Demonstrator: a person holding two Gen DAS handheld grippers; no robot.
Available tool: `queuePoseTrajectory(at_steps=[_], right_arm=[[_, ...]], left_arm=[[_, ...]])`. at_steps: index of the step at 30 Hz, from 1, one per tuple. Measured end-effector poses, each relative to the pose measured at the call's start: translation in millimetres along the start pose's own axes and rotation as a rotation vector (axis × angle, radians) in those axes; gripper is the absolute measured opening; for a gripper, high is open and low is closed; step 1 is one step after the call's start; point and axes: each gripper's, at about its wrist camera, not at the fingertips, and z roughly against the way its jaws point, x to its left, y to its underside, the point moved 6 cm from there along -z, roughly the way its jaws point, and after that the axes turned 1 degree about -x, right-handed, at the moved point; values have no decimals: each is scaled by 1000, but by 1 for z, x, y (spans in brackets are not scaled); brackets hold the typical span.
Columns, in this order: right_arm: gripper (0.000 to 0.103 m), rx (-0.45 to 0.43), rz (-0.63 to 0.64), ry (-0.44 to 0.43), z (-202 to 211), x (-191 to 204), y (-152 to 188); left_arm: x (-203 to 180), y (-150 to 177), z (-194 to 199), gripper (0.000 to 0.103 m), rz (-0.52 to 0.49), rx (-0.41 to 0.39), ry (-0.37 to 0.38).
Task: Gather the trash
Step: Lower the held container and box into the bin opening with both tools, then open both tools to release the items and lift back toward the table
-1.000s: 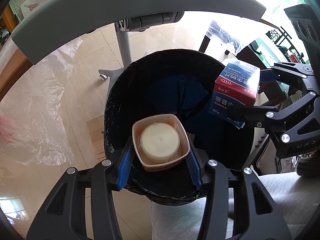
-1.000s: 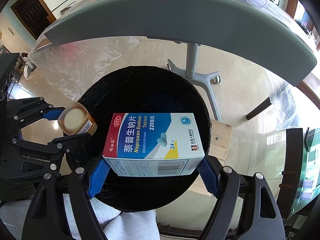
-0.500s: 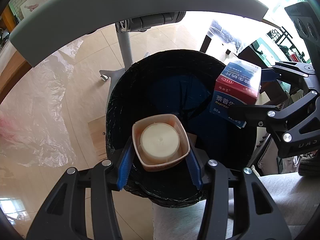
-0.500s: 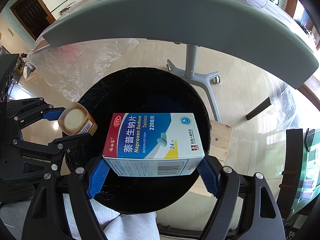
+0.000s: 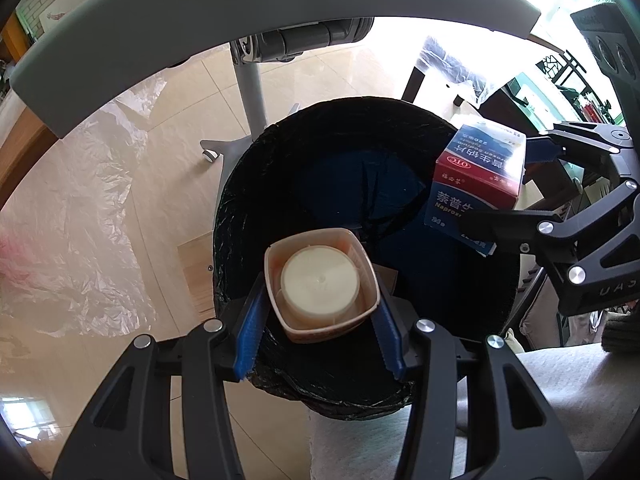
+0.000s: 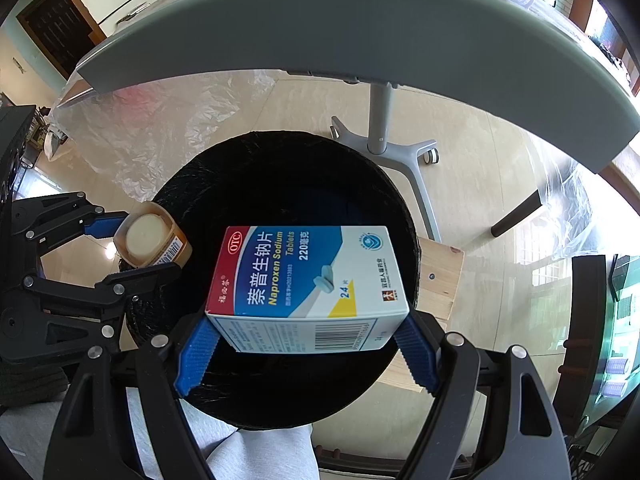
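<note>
Left gripper clamps amber pill bottle over near bin rim | right gripper clamps Naproxen box above bin mouth | neither dropped yet

Left claw grips amber bottle above black bin.

Both views look steeply down from close above a black-lined bin, each camera sitting just behind its own jaws. The left wrist view faces the bin with the right gripper entering from its right edge. The right wrist view sees the left gripper at its left edge. They share the bin, the tiled floor and the grey surface edge overhead.
</note>
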Motion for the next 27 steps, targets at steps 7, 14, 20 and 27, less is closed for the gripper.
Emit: queuePoseTrajectory(at_steps=[7, 14, 20, 27], right_arm=[[78, 10, -2, 2, -3, -3, 0], [78, 39, 3, 11, -15, -6, 3], [78, 61, 2, 16, -24, -7, 6], [84, 89, -38, -24, -26, -8, 8]], left_arm=[[1, 0, -7, 50, -13, 10, -3], [1, 0, -16, 50, -26, 23, -3], [-1, 0, -24, 50, -35, 40, -7], [-3, 0, -27, 59, -28, 40, 19]])
